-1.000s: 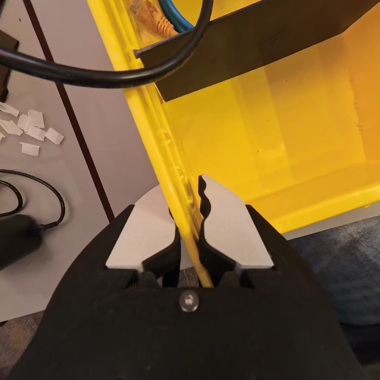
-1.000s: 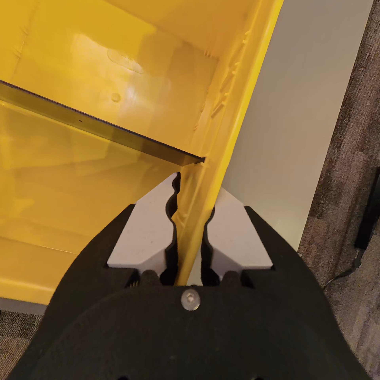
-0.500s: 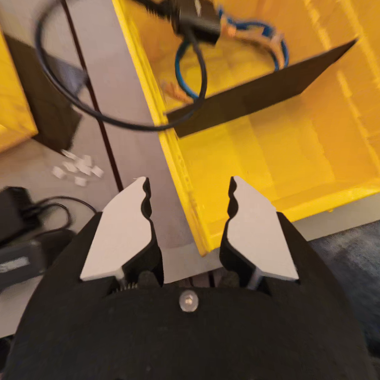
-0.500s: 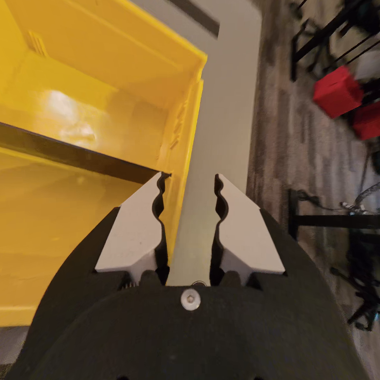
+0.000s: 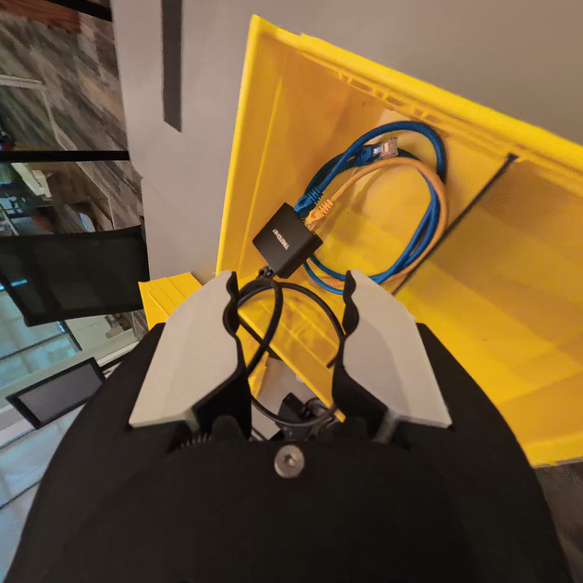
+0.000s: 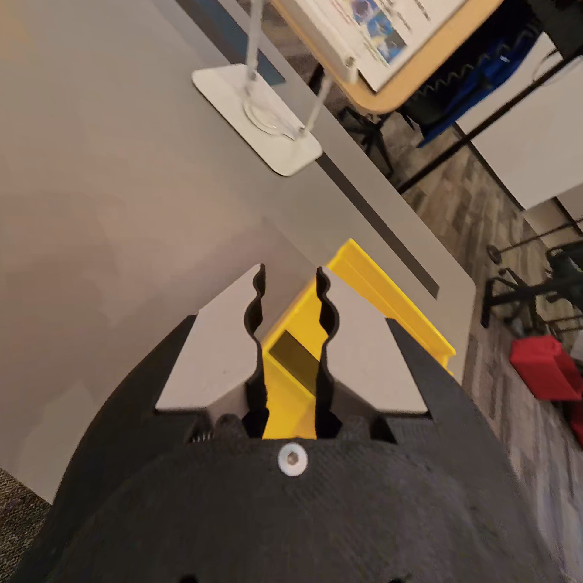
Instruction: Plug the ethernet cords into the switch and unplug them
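The left gripper (image 5: 288, 280) was wide open and held nothing. It hung over the near edge of a big yellow bin (image 5: 473, 303) on a grey table (image 5: 195, 132). A small black switch (image 5: 287, 240) lay inside the bin, just past the fingertips. A blue cord (image 5: 433, 217) and an orange cord (image 5: 441, 202) each had one end plugged into the switch, side by side. Both cords looped around together on the bin floor. The blue cord's other end (image 5: 377, 152) lay loose at the top of the loop. A thin black cable (image 5: 277, 315) ran from the switch, curled between the open fingers, and went down over the bin's edge. A dark divider (image 5: 454, 224) crossed the bin beside the cords.

The right gripper (image 6: 291, 271) was open a little and held nothing. It hung above the table (image 6: 110, 157), with one corner of the bin (image 6: 381, 290) showing between and behind its fingers. A white stand (image 6: 255, 118) sat farther along the table.
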